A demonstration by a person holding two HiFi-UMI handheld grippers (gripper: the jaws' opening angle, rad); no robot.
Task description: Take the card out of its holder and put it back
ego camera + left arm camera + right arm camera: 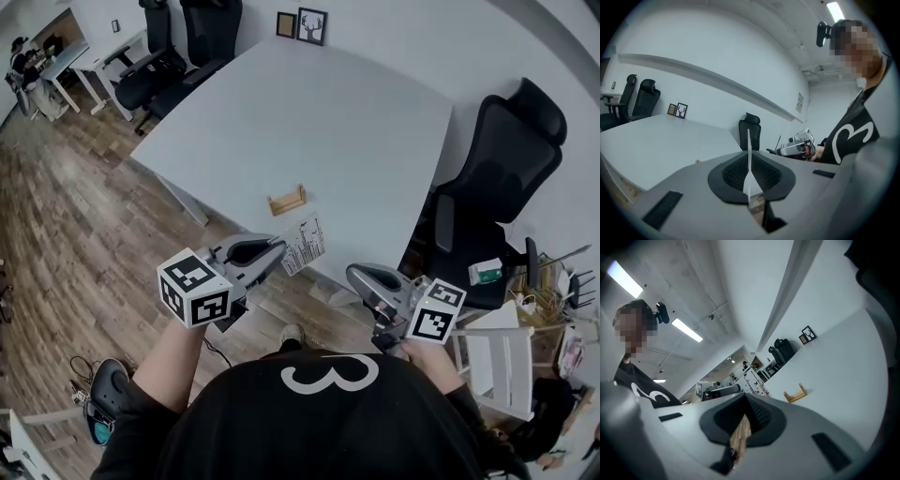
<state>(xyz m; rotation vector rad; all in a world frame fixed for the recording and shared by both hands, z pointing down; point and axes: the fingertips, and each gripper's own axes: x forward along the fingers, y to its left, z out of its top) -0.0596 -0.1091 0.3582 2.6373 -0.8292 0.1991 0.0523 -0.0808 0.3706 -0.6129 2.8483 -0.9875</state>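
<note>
Left gripper (278, 256) jaws clench a white printed card (304, 246) beyond the pale grey surface's (309, 122) edge; right gripper (357, 276) jaws are closed on nothing. Small wooden holder (288, 201) sits on the surface, apart from the card.

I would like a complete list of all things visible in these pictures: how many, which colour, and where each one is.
large white table: one, white, middle of the room.
small wooden card holder: one, light brown, on the table near its front edge, empty.
printed white paper card: one, white with dark print, in the air by the table's front edge.
black office chairs: three, black; one right of the table, two at its far left.
framed pictures: two, dark frames, at the table's far edge.
wooden plank floor: brown, left of the table.
left tool: one, grey, shut on the card.
right tool: one, grey, shut, empty.
</note>
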